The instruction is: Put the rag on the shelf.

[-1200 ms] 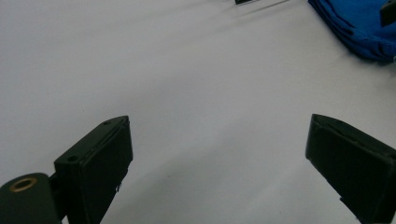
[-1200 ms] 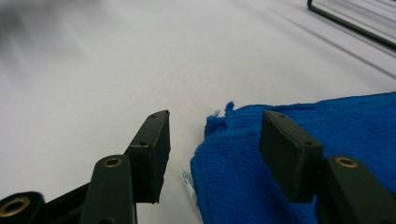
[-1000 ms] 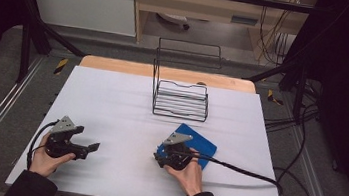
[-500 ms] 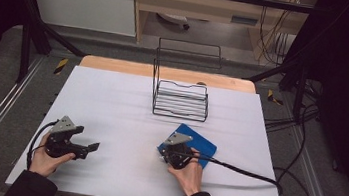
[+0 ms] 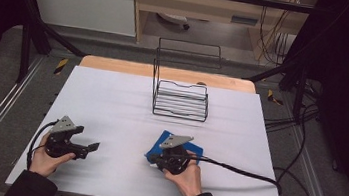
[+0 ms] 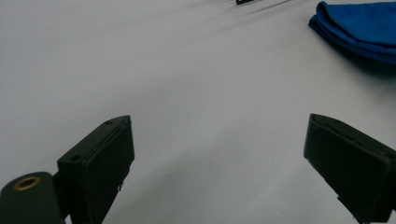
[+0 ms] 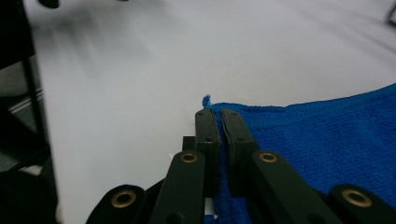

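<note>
The blue cloth [image 7: 327,144] was pinched at its corner by the right tool [image 7: 219,116], presumably for lifting or unfolding. The left tool [image 6: 219,154] was held spread near the bench's [image 5: 111,100] front-left corner, apparently in readiness.

Blue cloth [image 5: 192,146] mostly hidden under right claw [image 5: 151,156] in high view; cut off by right edge in both gripper views.

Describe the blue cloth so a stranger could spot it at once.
Start at the white table and find the black wire rack near its far edge. Nearer the person, under the right gripper, lies the folded blue cloth, the table's one coloured thing.
</note>
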